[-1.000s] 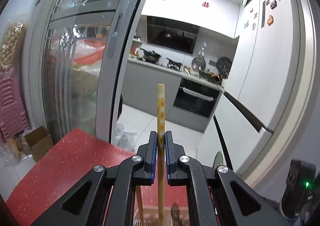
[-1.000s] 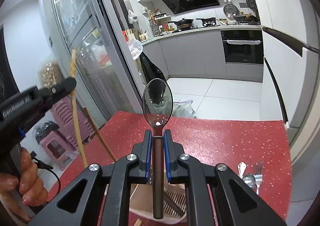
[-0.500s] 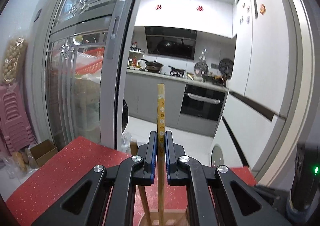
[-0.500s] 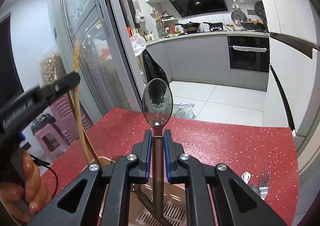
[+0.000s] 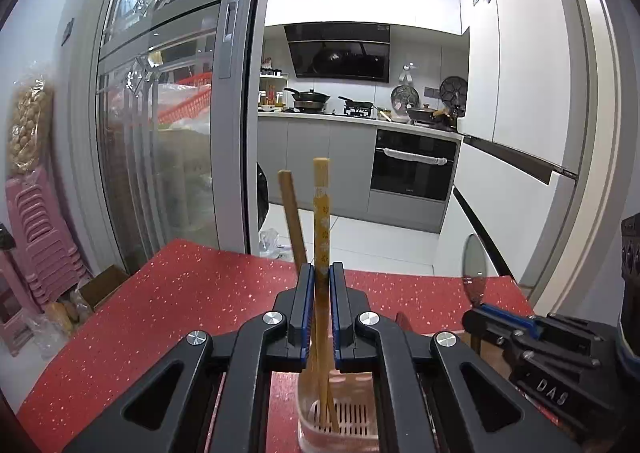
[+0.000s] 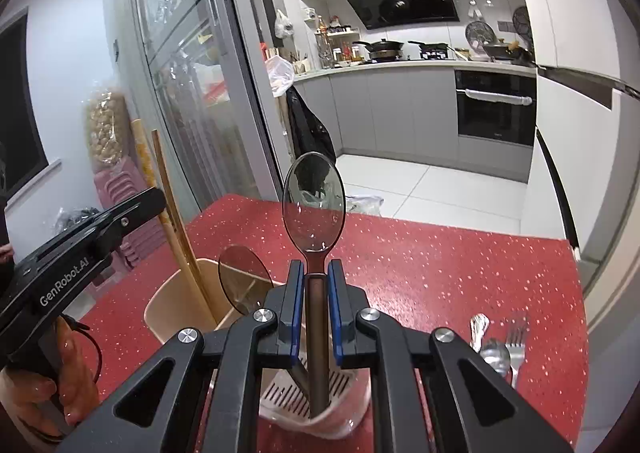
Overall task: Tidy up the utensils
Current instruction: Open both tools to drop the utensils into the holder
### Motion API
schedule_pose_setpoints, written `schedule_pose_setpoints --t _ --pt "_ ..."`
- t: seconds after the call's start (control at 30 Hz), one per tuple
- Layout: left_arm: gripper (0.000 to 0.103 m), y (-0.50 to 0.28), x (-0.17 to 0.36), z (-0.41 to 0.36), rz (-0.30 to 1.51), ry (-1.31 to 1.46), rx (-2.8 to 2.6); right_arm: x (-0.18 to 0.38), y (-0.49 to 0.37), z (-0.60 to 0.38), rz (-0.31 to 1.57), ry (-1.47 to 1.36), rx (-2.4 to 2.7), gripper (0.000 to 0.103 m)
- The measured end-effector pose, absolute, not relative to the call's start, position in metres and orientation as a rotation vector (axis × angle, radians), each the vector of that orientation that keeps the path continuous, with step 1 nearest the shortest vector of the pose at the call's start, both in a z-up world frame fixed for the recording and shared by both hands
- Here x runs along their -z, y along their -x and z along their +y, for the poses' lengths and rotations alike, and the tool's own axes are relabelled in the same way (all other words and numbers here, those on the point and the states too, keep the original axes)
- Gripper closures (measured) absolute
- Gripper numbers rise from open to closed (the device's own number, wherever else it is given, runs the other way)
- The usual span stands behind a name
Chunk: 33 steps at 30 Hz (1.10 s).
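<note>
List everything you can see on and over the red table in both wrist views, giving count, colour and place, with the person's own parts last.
Table: one, red speckled, underneath everything.
Utensil holder: one, beige, slotted base, on the table below both tools.
Patterned chopstick: one, yellow, upright, lower end inside the holder.
Plain chopstick: one, brown, leaning in the holder.
Spoon: one, dark translucent, upright over the holder.
Second spoon: one, dark translucent, standing in the holder.
Metal cutlery: fork and spoons, silver, lying on the table's right.
Left tool: shut on the patterned chopstick.
Right tool: shut on the spoon.
Hand: one, holding the left tool.
</note>
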<state>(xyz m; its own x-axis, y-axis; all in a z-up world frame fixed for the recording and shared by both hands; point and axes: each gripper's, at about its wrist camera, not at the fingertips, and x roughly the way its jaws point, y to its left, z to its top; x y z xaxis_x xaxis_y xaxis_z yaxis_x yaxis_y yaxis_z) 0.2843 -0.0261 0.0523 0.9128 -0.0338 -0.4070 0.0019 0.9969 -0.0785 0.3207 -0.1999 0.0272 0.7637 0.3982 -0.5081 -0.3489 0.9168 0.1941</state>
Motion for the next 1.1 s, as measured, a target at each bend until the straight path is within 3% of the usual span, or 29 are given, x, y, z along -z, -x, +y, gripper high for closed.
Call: schedule_pose_setpoints --t 0.27,0.43,0.83,1.1 --pt "0.072 -0.278 -0.048 -0.021 0.47 0.065 -0.003 -0.03 -0.317 -0.202 0.613 -0.083 -0.408 0.088" --pt "0.072 -0.267 -0.046 -0.014 0.507 0.065 -0.009 -0.035 -0.305 -0.208 0.616 -0.116 -0.401 0.066" --pt "0.072 -0.215 -0.029 0.003 0.656 0.089 -0.031 -0.04 -0.243 -0.211 0.664 -0.145 -0.412 0.041" --pt "0.072 -0.174 0.003 0.007 0.766 0.07 -0.005 -0.008 -0.21 -0.218 0.816 -0.195 -0.369 0.04"
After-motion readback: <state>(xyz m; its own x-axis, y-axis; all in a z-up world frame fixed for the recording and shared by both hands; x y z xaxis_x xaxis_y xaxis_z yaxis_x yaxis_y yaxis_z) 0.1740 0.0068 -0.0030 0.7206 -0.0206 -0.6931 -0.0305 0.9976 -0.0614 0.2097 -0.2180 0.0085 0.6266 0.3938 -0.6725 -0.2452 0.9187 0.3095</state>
